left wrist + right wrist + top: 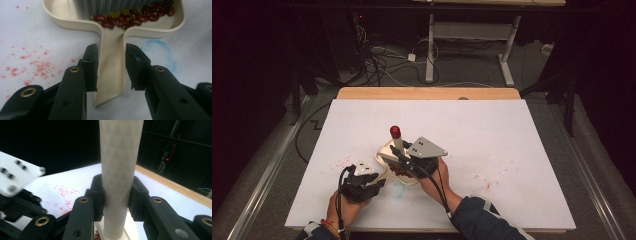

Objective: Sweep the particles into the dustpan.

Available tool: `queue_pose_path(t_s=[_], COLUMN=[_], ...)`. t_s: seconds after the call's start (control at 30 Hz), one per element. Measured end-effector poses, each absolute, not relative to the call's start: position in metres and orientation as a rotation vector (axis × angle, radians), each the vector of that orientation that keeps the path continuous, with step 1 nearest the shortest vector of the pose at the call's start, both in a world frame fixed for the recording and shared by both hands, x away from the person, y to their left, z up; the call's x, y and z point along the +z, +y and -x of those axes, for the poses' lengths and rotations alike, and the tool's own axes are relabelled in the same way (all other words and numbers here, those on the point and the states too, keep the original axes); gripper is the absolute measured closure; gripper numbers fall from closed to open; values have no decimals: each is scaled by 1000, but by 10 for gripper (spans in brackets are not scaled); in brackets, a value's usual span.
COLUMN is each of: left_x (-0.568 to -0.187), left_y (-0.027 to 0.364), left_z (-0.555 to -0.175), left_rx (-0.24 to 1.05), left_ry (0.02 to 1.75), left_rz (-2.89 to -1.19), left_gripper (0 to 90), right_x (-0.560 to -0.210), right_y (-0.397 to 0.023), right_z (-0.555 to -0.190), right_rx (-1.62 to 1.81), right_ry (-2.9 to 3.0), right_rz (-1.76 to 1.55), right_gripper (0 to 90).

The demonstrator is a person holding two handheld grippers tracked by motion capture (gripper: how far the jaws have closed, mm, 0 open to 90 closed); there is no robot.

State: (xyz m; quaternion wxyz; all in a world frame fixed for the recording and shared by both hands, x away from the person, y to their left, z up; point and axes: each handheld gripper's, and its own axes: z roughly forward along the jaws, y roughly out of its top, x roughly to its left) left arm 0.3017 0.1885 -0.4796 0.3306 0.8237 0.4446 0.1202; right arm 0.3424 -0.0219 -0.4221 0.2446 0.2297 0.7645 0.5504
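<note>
High view: a white table (pixel 512 150) is being worked on, with a cream dustpan (pixel 388 150) near its front middle. Beans (pixel 130 18) are being swept into the pan by a brush, whose handle (pixel 120 170) is being clenched by the right gripper (pixel 116 192). The pan's handle (pixel 111 65) is being straddled by the released left gripper (pixel 111 67); closing on it is probably called for next.

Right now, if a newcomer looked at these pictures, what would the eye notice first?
Near the white table's front edge, the cream plastic dustpan holds dark red beans mixed with small green ones. The right gripper clamps the pale brush handle upright over the pan, while the left gripper's jaws straddle the dustpan's handle. Red specks stain the table beside it.
</note>
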Motion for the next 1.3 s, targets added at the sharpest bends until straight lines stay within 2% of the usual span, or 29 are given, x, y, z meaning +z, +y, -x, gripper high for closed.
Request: queue_pose_path(t_s=[0.33, 0.6, 0.87, 1.3], left_x=[-478, -480, -479, -478], left_y=[198, 217, 234, 247], left_z=[-305, -308, -313, -319], left_rx=[339, 374, 393, 412], left_ry=[1169, 1250, 1310, 1372], left_rz=[-2155, -2115, -2077, -2026], left_gripper=[635, 635, 634, 634], right_x=[-412, -391, -374, -364], right_y=[-31, -64, -112, -215], right_z=[-344, -347, -344, -321], right_rx=[1514, 1511, 1498, 1452], right_ry=[2067, 2038, 1999, 1999], right_rz=[-625, -598, -622, -629], right_gripper=[703, 703, 703, 703])
